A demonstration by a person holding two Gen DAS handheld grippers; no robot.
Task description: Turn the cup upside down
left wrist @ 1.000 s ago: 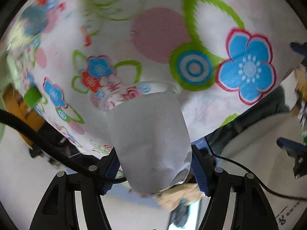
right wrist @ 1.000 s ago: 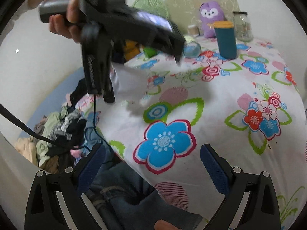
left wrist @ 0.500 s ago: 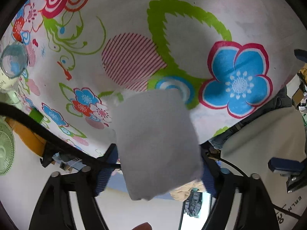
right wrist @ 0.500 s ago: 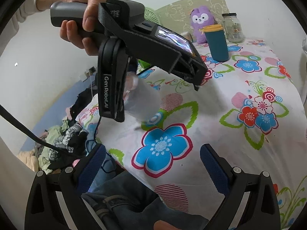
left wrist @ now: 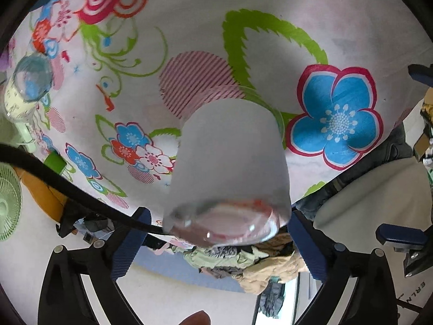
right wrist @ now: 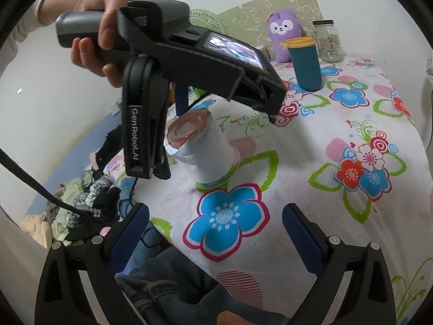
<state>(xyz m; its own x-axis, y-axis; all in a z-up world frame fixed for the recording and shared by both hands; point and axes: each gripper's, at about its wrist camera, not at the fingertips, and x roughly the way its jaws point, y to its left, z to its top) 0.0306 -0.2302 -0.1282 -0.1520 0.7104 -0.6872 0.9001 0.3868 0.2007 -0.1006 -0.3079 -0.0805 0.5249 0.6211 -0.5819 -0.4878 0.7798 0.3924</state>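
The cup (left wrist: 230, 162) is a clear glass wrapped in white paper. It stands mouth down on the flowered tablecloth (left wrist: 270, 40), tilted, with its base up. It also shows in the right wrist view (right wrist: 201, 149). My left gripper (left wrist: 216, 233) points down over it, its blue pads at either side of the base with a small gap, so it looks open. In the right wrist view the left gripper (right wrist: 167, 140) hangs above the cup's left side. My right gripper (right wrist: 215, 233) is open and empty, near the table's front edge.
A teal tumbler with a yellow rim (right wrist: 305, 63), a glass jar (right wrist: 328, 42) and a purple plush toy (right wrist: 282, 38) stand at the far end. A clear glass (left wrist: 32, 81) lies at the left. A clothes pile (right wrist: 75, 205) lies on the floor.
The left gripper has turned the cup over and lowered it mouth down onto the cloth. Its pads have come away from the cup's sides. The right gripper has barely moved.
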